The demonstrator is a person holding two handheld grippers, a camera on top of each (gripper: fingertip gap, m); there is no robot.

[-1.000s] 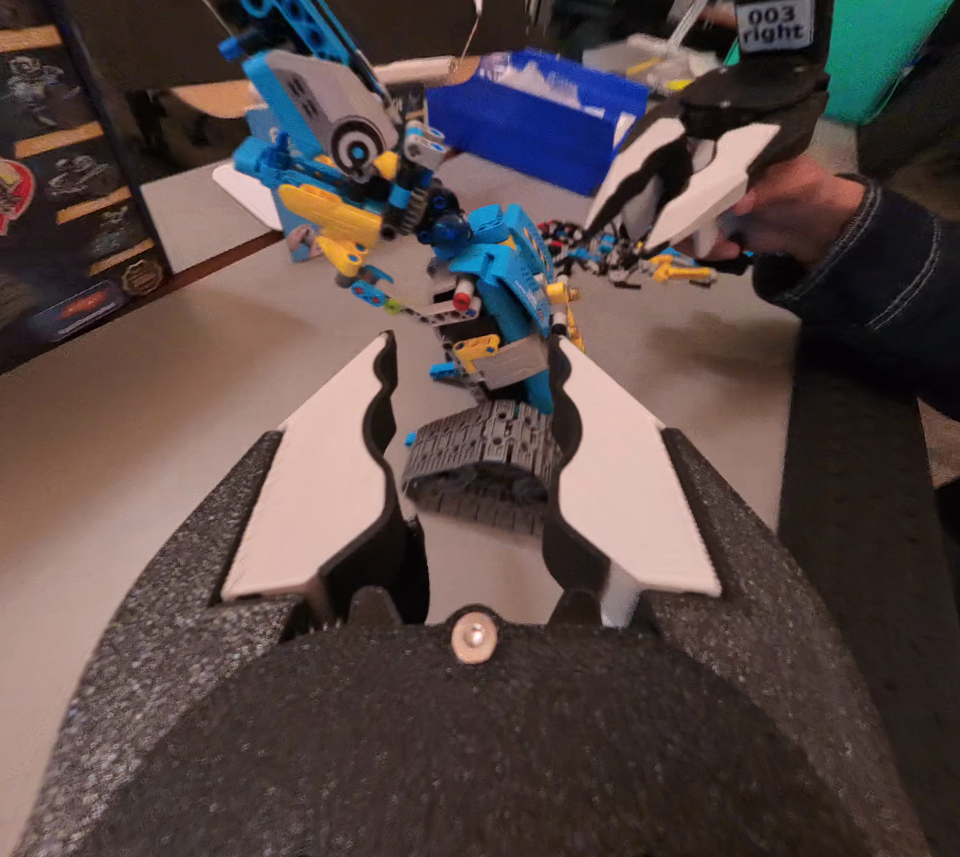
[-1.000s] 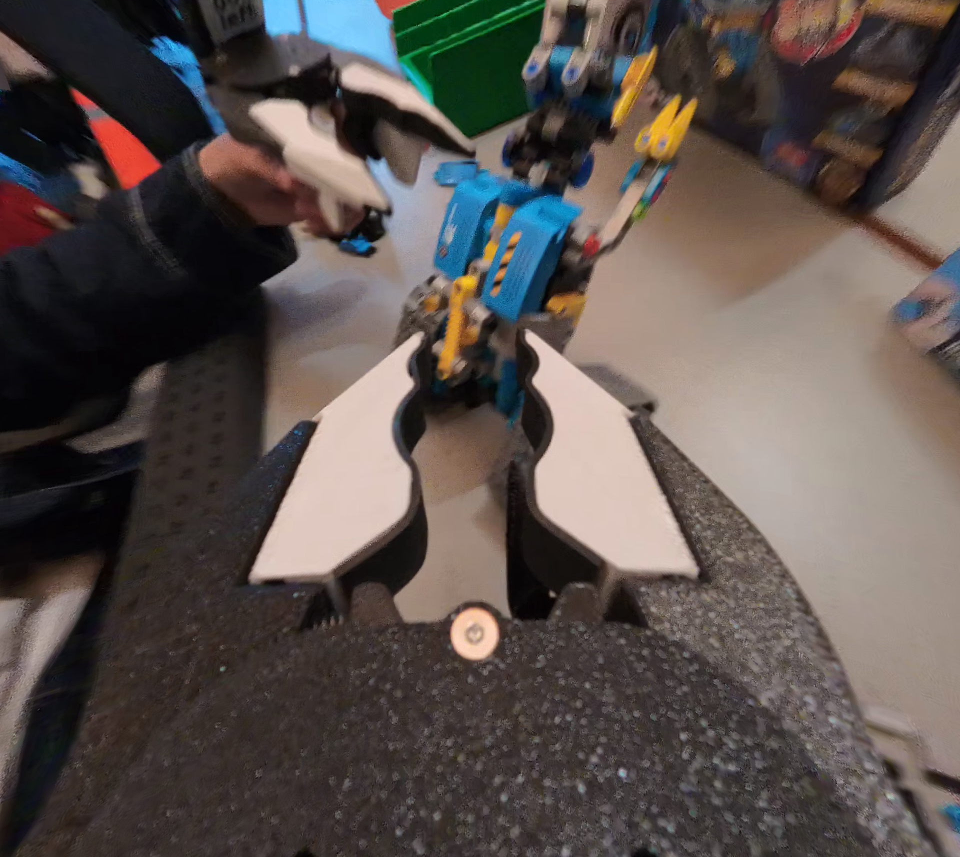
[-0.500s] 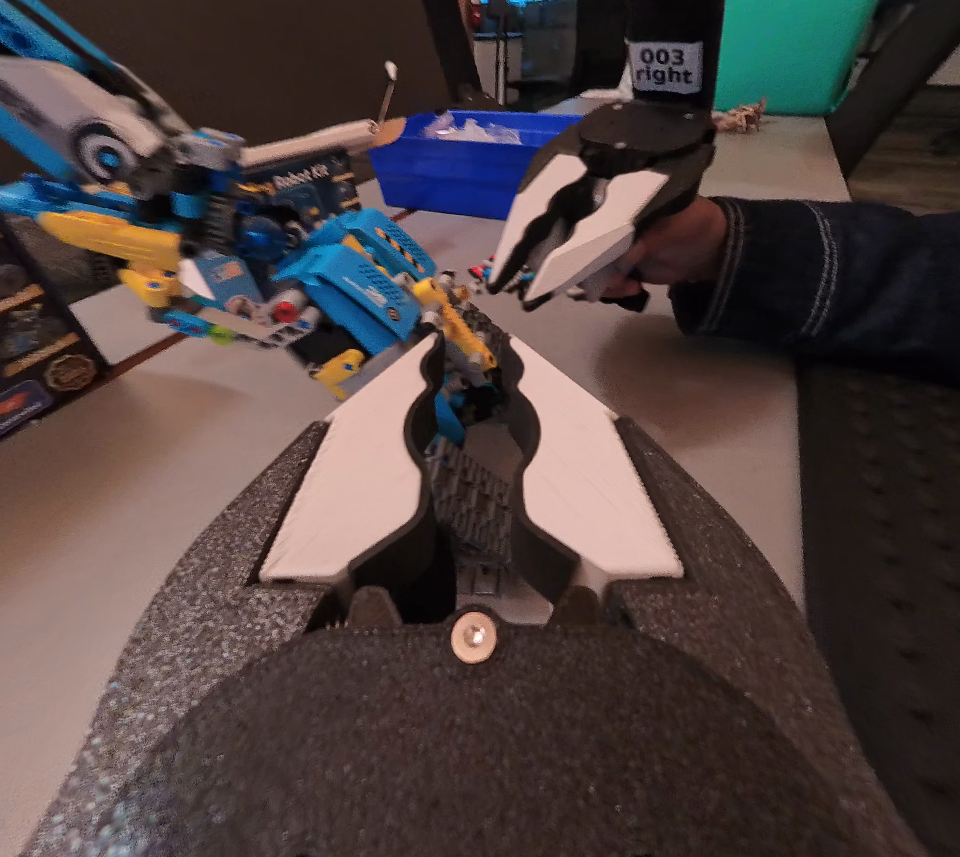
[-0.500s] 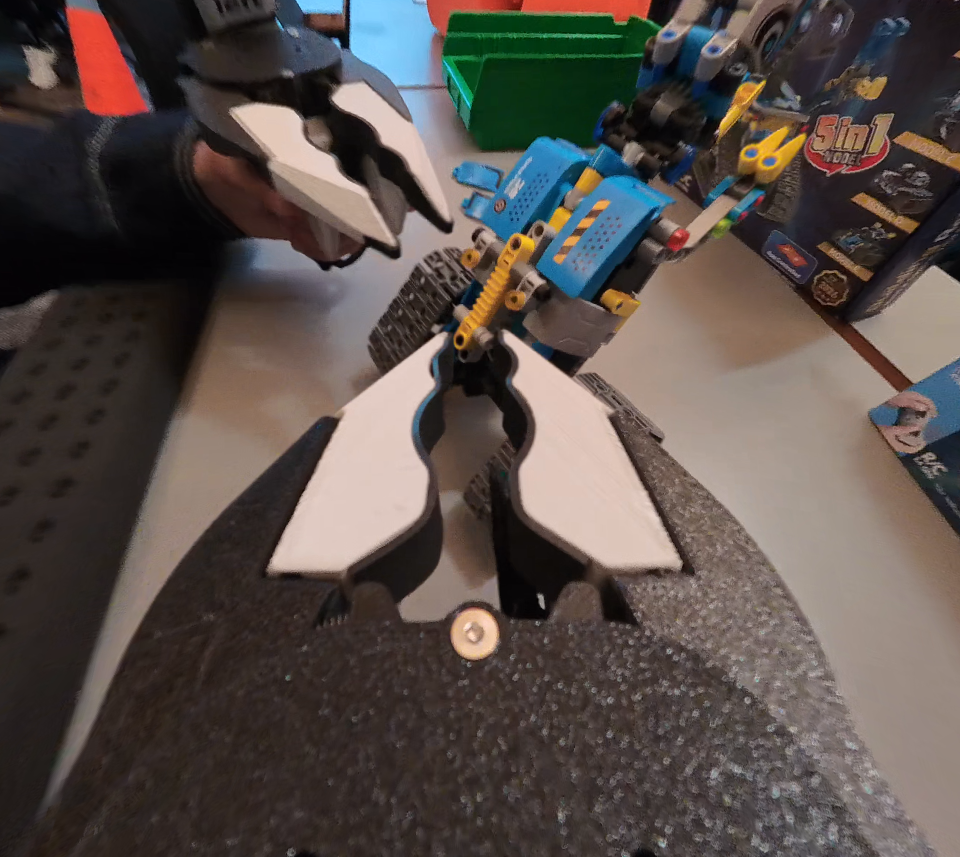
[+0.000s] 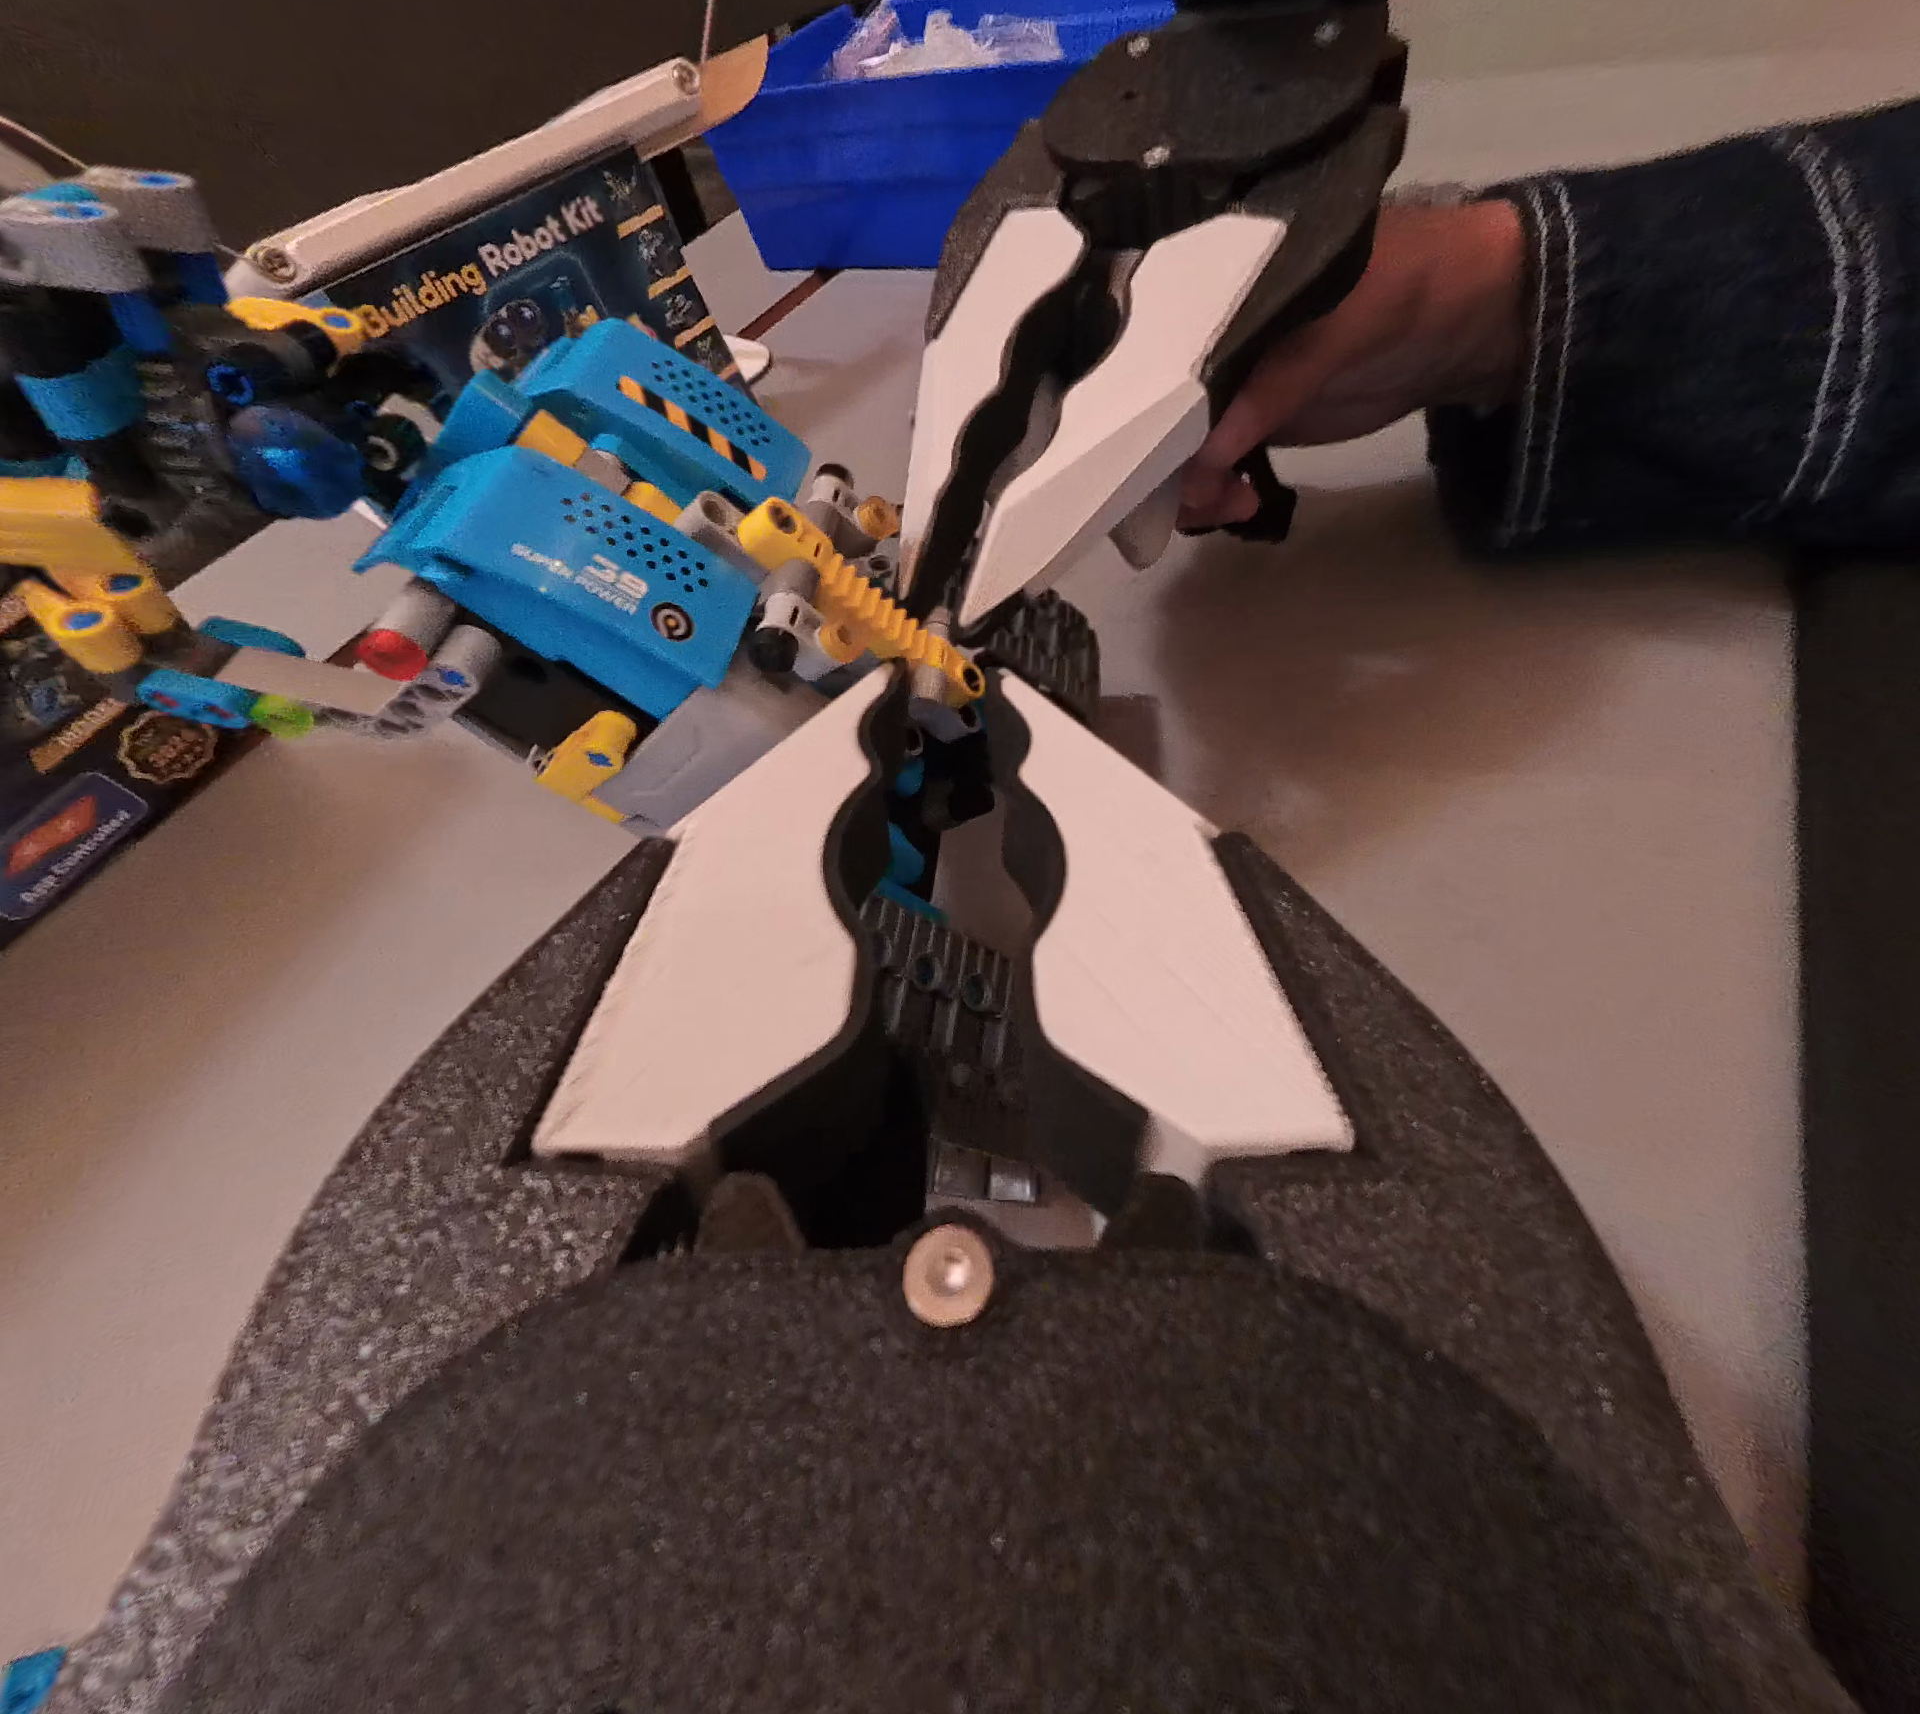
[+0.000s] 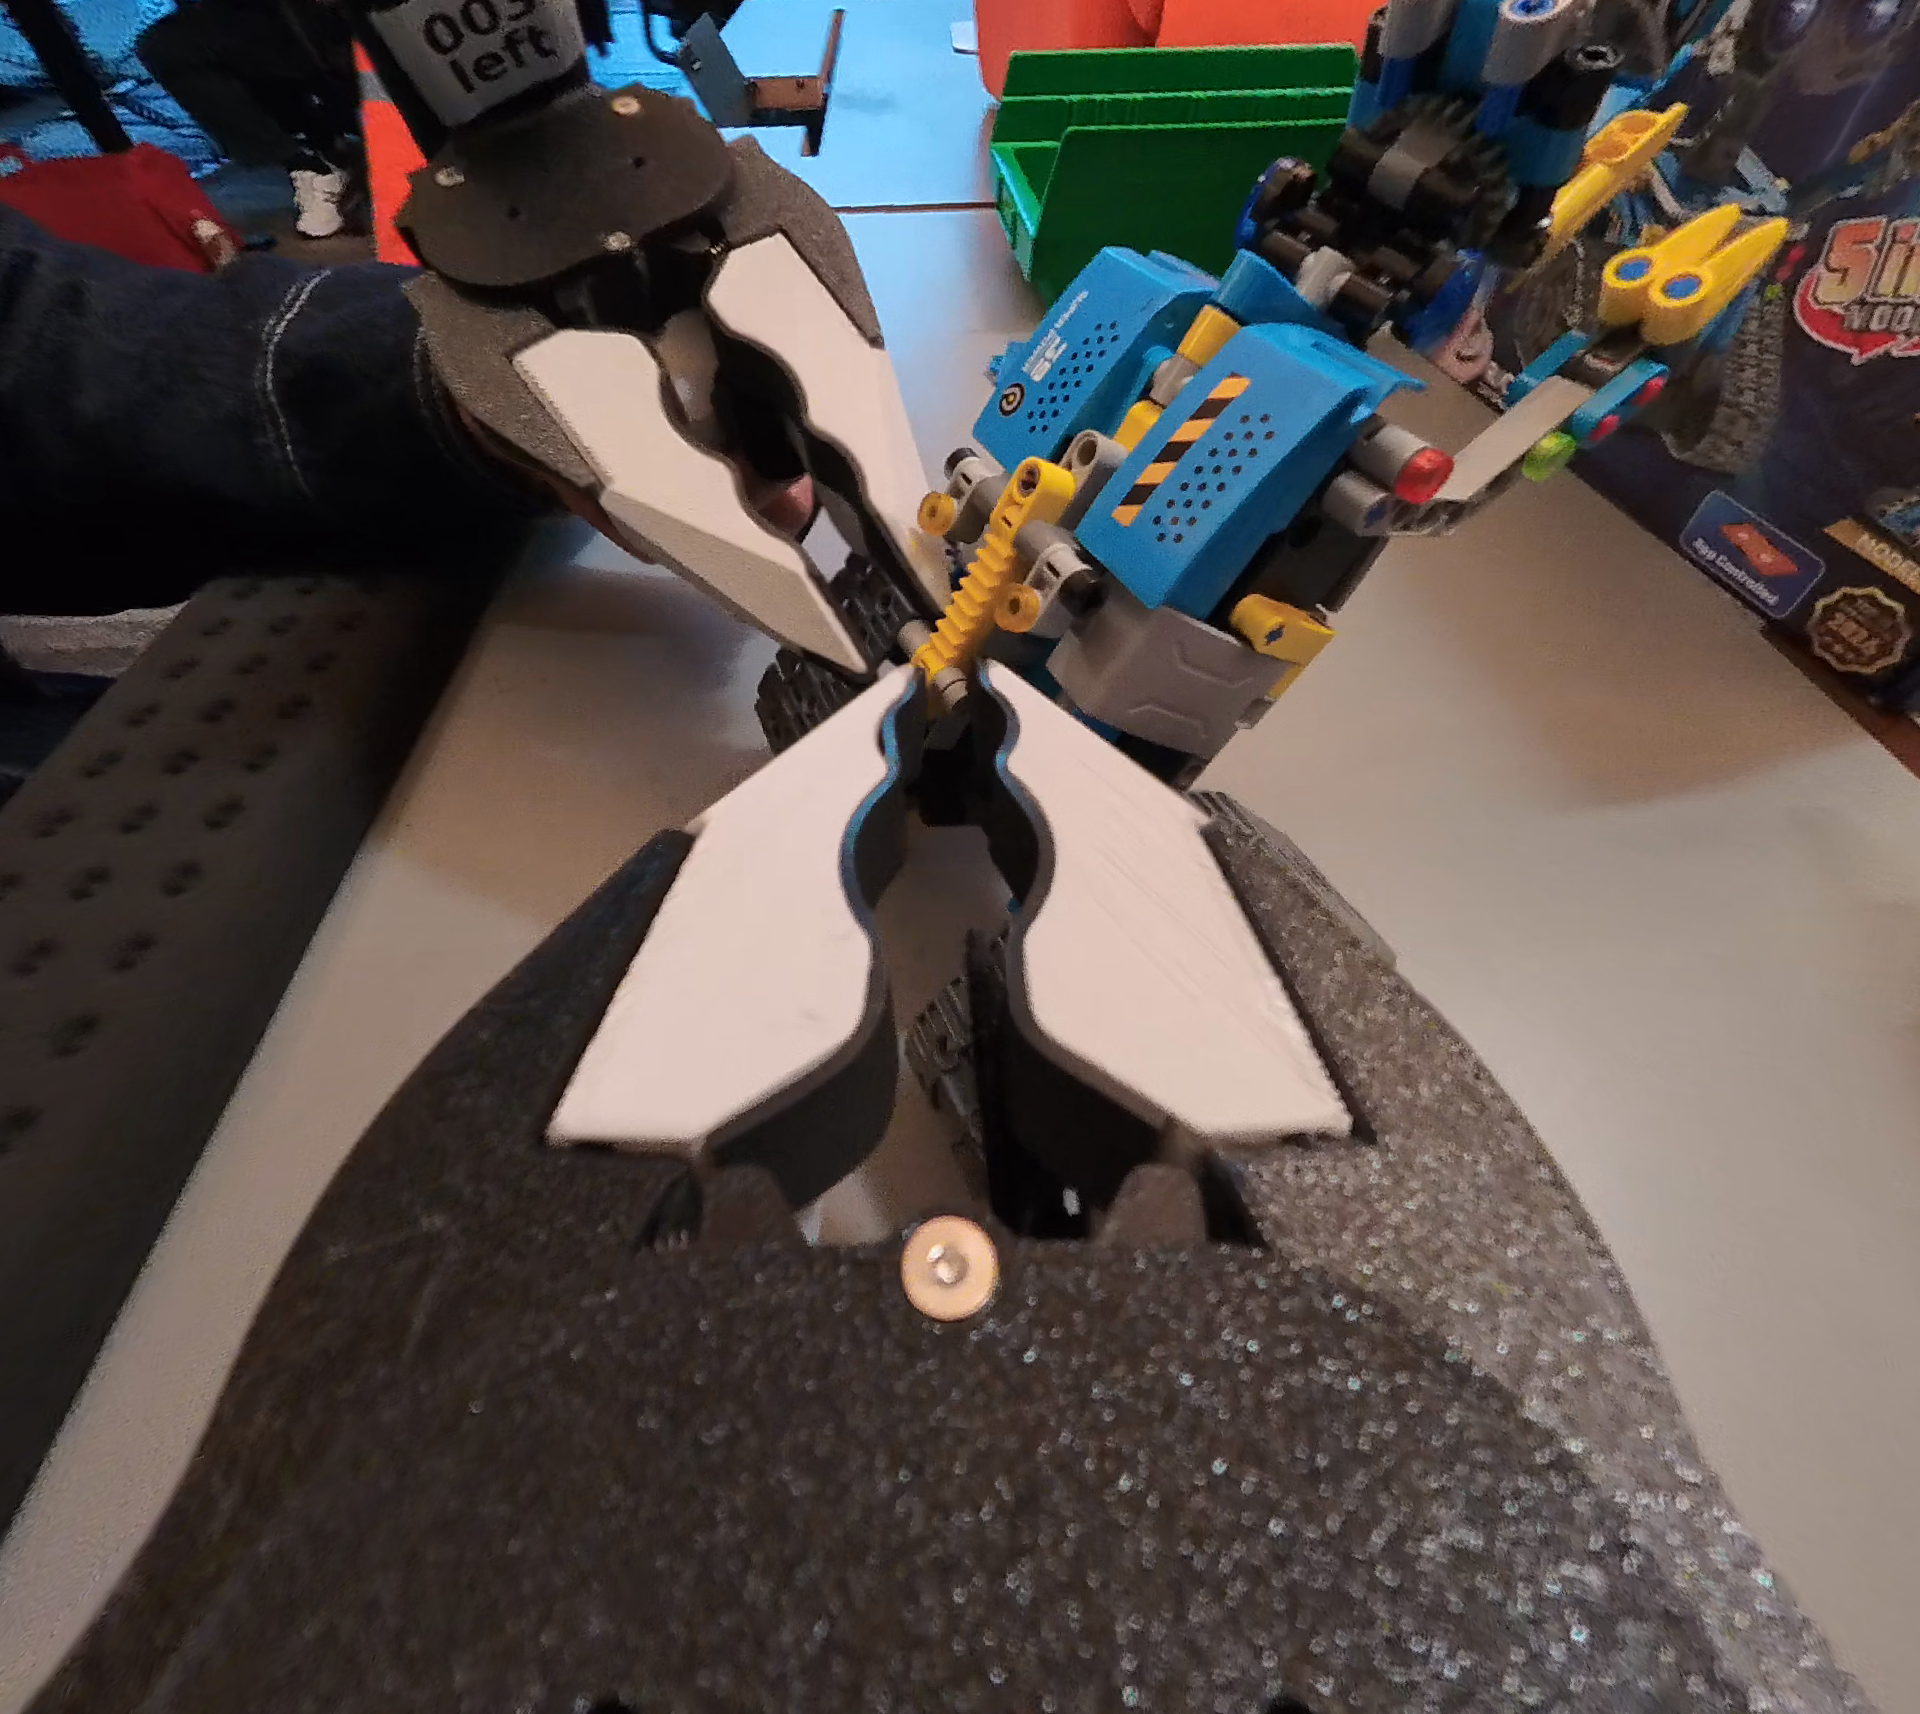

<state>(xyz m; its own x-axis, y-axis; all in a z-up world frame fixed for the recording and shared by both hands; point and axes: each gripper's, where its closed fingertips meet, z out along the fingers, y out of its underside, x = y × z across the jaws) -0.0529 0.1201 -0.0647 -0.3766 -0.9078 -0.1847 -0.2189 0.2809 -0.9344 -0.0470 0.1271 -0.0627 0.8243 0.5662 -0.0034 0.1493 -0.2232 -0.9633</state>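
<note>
The left gripper [image 5: 940,693] was clamped on the lower back of the tilted toy robot [image 5: 582,563] on the grey table [image 5: 1455,812]. The right gripper [image 6: 948,685] pinched the robot's yellow toothed bar [image 6: 982,589], with a green bin [image 6: 1164,147] behind.

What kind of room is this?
Probably a workshop or maker room: a brick-built toy robot lies tilted on a table, with its kit box, and parts bins, green and blue.

Blue bin [image 5: 914,137], green tray [image 6: 1153,147], printed kit box [image 5: 540,282] on table [image 5: 1455,781].
</note>
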